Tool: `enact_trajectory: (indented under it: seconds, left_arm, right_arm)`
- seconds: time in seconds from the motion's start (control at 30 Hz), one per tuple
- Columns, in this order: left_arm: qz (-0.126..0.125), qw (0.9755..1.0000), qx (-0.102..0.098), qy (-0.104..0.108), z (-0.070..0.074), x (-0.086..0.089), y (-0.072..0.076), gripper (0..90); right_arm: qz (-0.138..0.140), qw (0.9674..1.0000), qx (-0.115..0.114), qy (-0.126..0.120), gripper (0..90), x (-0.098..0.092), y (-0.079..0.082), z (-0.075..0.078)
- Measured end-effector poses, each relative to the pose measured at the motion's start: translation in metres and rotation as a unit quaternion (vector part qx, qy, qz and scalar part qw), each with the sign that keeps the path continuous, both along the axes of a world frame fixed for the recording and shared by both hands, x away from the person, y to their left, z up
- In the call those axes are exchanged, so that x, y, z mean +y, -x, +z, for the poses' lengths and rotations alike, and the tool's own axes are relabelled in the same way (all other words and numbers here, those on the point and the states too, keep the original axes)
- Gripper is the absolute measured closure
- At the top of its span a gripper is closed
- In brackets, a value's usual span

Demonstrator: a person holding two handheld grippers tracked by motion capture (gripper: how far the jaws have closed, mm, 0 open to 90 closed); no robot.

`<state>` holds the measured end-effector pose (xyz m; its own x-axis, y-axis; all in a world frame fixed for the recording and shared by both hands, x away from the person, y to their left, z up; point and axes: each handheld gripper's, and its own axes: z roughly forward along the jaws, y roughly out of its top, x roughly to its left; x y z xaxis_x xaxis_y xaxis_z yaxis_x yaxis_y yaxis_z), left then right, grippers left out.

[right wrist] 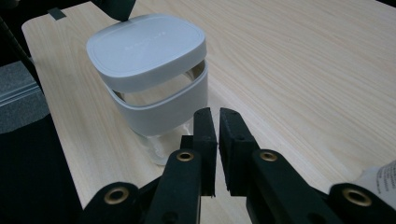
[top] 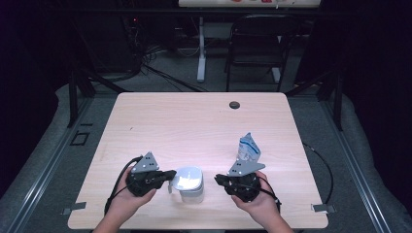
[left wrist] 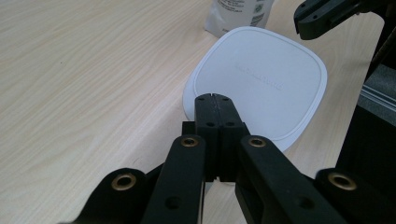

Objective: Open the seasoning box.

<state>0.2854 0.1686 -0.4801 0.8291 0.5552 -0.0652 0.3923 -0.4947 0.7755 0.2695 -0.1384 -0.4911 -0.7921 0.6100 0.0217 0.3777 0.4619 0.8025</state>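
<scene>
The white container (top: 189,185) sits near the front edge of the table (top: 194,121), between the two hands, and serves as the landmark here. Just to its left, the left gripper (top: 170,175) is held level with its jaws clenched together on nothing; in the left gripper view their joined tips rest at or just over the near edge of the lid (left wrist: 259,84), though whether they actually press on it cannot be told. That placing looks meant to steady the top or nudge it. The lid itself is raised and tilted on the container, as the right gripper view shows: a gap opens under it on the side facing that camera, so it is likely a hinged or loosely seated cover, part-way open. Just to the right of the container, apart from it, the right gripper (top: 218,180) points back toward it with its jaws almost closed, only a thin slit between them, and nothing held; it seems to be waiting clear of the wall. Behind that gripper, farther right of the container, a blue and white pouch (top: 248,148) stands upright, presumably a refill kept within reach.
</scene>
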Motion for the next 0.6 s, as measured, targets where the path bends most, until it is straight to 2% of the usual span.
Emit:
enact_trajectory:
  seconds: [0.13,0.6]
  left_arm:
    - [0.0,1.0,0.0,0.001,0.0,0.0,0.0,90.0]
    - [0.0,1.0,-0.001,-0.001,0.0,0.0,0.0,90.0]
  right_arm:
    - [0.01,0.9999,0.003,0.009,86.0,0.005,-0.001,0.0]
    - [0.03,0.9994,0.014,0.013,88.7,0.015,-0.002,-0.002]
